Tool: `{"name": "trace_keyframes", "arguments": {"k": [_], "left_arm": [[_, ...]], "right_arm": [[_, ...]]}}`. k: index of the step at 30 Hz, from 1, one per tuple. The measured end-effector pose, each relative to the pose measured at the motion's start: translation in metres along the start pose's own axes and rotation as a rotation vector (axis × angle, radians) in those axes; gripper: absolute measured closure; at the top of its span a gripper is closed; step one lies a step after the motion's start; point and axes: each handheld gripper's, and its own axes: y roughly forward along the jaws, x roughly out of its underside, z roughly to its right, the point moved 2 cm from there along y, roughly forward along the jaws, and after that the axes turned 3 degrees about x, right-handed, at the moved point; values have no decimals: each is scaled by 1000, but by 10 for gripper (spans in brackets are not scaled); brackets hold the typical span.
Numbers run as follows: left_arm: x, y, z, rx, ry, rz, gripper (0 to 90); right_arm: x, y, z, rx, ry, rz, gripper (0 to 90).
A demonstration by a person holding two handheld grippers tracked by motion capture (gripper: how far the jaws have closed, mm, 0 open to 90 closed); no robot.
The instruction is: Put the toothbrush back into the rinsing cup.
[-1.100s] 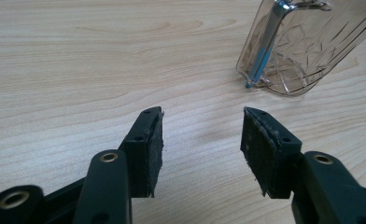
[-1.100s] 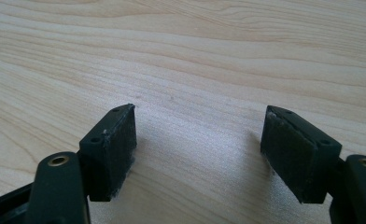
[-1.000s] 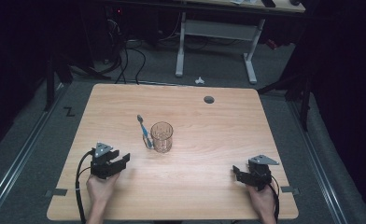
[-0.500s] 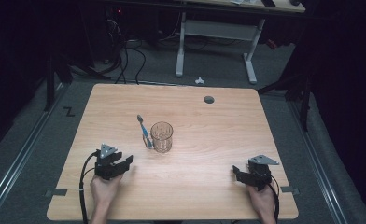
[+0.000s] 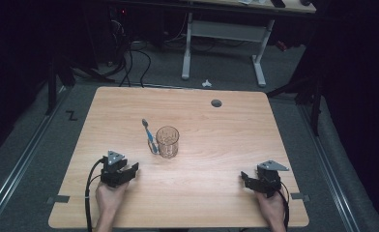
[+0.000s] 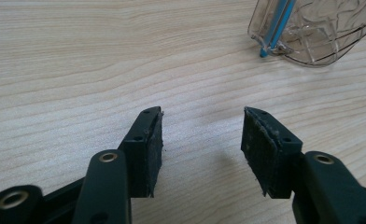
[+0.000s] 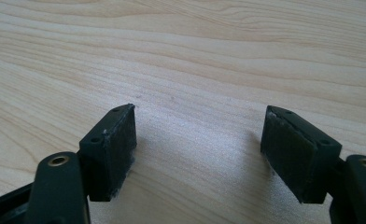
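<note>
Resting on the table (image 5: 216, 130), both claws gape empty: left gripper (image 6: 202, 135) just short of the glass (image 5: 167, 141) and toothbrush (image 5: 149, 134), right gripper (image 7: 197, 140) well apart; seemingly nothing handled yet.

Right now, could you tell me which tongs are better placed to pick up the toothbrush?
Left tongs: open, beside the toothbrush and glass; the right tongs sit across the table.

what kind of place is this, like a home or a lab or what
Most likely a lab or data-recording workspace, not a home. A bare wooden table with a cable hole sits on grey carpet, loose cables trail along the dark floor behind it, and a white-legged desk frame stands beyond.
</note>
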Motion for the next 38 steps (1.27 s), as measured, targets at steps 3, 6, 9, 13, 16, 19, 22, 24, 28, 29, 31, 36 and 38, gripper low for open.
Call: {"name": "trace_keyframes", "arguments": {"k": [3,6,9,13,16,19,22,24,28,29,31,36,38], "left_arm": [[0,1,1,0,0,5,484],[0,3,2,-2,6,2,484],[0,5,4,-3,8,8,484],[0,7,6,-9,18,5,482],[1,8,7,-14,27,7,477],[1,8,8,-19,36,7,471],[1,9,10,-29,56,2,456],[1,9,11,-32,67,-2,438],[1,10,13,-33,82,-10,391],[2,10,13,-31,81,-10,381],[2,10,13,-28,79,-10,365],[2,10,14,-32,83,-15,341],[2,10,13,-25,79,-15,333]], "right_arm": [[0,0,0,0,0,0,269],[0,0,0,0,0,0,269],[0,0,0,0,0,0,269],[0,0,0,0,0,0,269],[0,0,0,0,0,0,269],[0,0,0,0,0,0,269],[0,0,0,0,0,0,269],[0,0,0,0,0,0,269],[0,0,0,0,0,0,269],[0,0,0,0,0,0,269],[0,0,0,0,0,0,269],[0,0,0,-1,0,0,268],[0,0,0,0,3,-1,267]]}}
